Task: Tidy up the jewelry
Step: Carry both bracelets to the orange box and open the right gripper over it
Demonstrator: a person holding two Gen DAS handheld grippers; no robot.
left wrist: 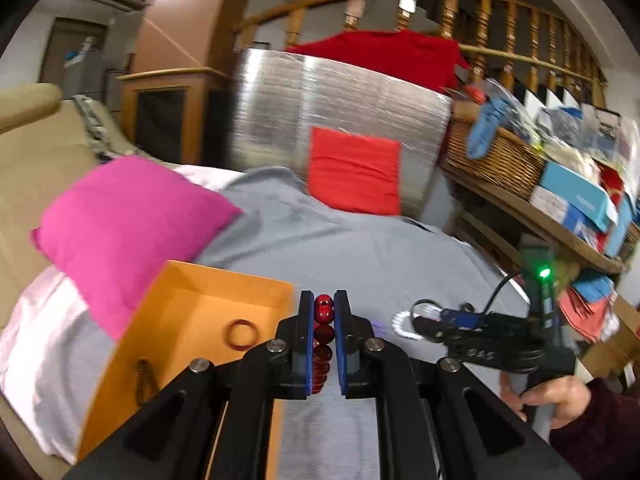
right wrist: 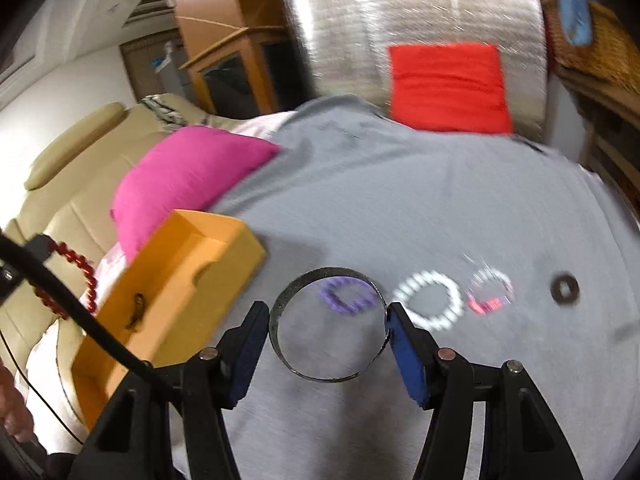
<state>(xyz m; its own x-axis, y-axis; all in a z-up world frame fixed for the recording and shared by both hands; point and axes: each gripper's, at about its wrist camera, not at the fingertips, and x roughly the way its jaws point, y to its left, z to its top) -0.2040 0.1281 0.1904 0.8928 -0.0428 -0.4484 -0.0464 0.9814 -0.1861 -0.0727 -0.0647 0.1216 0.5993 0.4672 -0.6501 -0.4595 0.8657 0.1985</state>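
My left gripper (left wrist: 323, 300) is shut on a red bead bracelet (left wrist: 323, 334), held just right of the open orange box (left wrist: 192, 304); the bracelet also shows in the right wrist view (right wrist: 80, 276). A red bangle (left wrist: 241, 334) lies in the box. My right gripper (right wrist: 326, 312) is shut on a silver metal bangle (right wrist: 320, 376) above the grey cloth (right wrist: 400, 200). A purple bead bracelet (right wrist: 344, 294), a white bead bracelet (right wrist: 434, 300), a pink-and-clear bracelet (right wrist: 490, 292) and a dark ring (right wrist: 564, 290) lie on the cloth ahead.
A pink cushion (left wrist: 124, 228) lies behind the box. A red cushion (left wrist: 354, 170) leans on a silver foil panel (left wrist: 340, 96) at the back. A wicker basket (left wrist: 492, 156) and stacked boxes crowd a wooden shelf on the right. A beige sofa (right wrist: 72, 184) is on the left.
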